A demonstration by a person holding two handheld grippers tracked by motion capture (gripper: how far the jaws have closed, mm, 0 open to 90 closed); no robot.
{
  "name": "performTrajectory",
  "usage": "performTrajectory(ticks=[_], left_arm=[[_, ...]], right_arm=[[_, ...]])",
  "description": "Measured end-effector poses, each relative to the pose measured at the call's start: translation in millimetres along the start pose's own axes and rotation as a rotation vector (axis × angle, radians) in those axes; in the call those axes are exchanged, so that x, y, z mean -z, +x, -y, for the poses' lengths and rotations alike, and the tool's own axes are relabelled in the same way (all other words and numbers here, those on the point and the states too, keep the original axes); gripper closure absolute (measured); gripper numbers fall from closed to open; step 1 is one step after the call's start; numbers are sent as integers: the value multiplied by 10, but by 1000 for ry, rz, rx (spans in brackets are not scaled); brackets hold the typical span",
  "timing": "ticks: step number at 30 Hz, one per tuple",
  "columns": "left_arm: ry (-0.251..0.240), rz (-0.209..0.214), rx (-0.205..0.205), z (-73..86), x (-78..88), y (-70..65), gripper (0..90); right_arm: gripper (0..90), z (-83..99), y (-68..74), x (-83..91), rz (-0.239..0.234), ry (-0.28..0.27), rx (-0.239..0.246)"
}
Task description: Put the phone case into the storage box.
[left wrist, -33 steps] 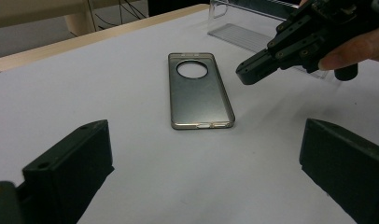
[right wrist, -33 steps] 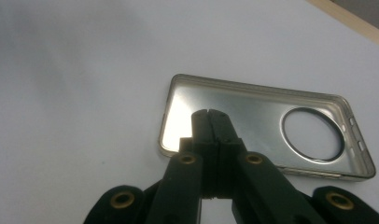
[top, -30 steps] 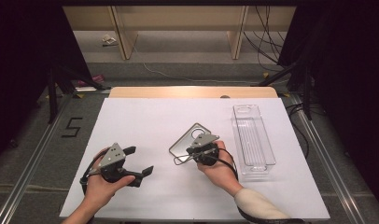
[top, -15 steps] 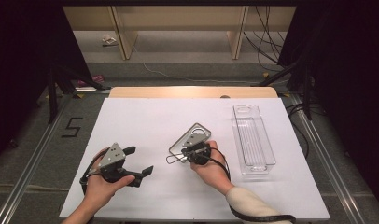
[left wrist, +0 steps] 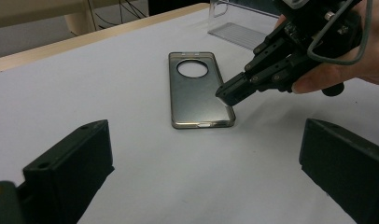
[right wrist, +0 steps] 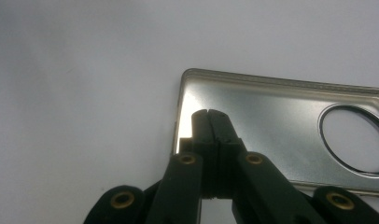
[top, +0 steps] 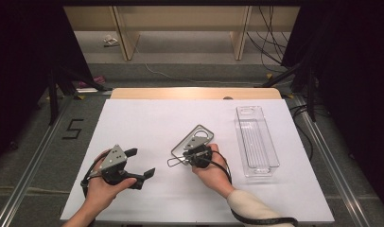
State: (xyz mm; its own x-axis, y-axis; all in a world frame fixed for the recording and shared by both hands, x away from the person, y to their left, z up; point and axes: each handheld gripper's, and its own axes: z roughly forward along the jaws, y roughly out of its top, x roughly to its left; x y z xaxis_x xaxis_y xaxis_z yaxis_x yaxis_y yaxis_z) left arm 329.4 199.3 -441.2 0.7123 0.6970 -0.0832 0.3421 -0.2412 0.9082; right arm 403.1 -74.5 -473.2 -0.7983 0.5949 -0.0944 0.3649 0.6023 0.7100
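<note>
Closed right gripper [right wrist: 210, 114] tips over a corner of a translucent phone case [left wrist: 197, 91] on the white table [top: 147, 123].

The smoky, glossy case lies flat mid-table, rounded rectangle with a round camera hole. The right jaws are pressed together, empty, over its bottom edge. The left gripper [top: 138, 163] rests nearer the left, matte black jaws wide apart. A clear ribbed plastic tray [top: 256, 137] sits right.
</note>
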Motion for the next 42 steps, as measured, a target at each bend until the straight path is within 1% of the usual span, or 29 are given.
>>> performTrajectory(ticks=[13,14,17,33,42], left_arm=[[2,0,-1,1,0,3,20],[1,0,0,1,0,3,20],[1,1,0,1,0,3,20],[4,2,-1,4,-6,2,20],[3,2,-1,3,-5,2,20]], right_arm=[[900,7,21,-41,0,15,-1],[900,13,22,-48,-1,16,6],[900,25,26,-58,2,25,0],[900,39,20,-83,2,26,-6],[900,45,24,-109,0,38,-5]])
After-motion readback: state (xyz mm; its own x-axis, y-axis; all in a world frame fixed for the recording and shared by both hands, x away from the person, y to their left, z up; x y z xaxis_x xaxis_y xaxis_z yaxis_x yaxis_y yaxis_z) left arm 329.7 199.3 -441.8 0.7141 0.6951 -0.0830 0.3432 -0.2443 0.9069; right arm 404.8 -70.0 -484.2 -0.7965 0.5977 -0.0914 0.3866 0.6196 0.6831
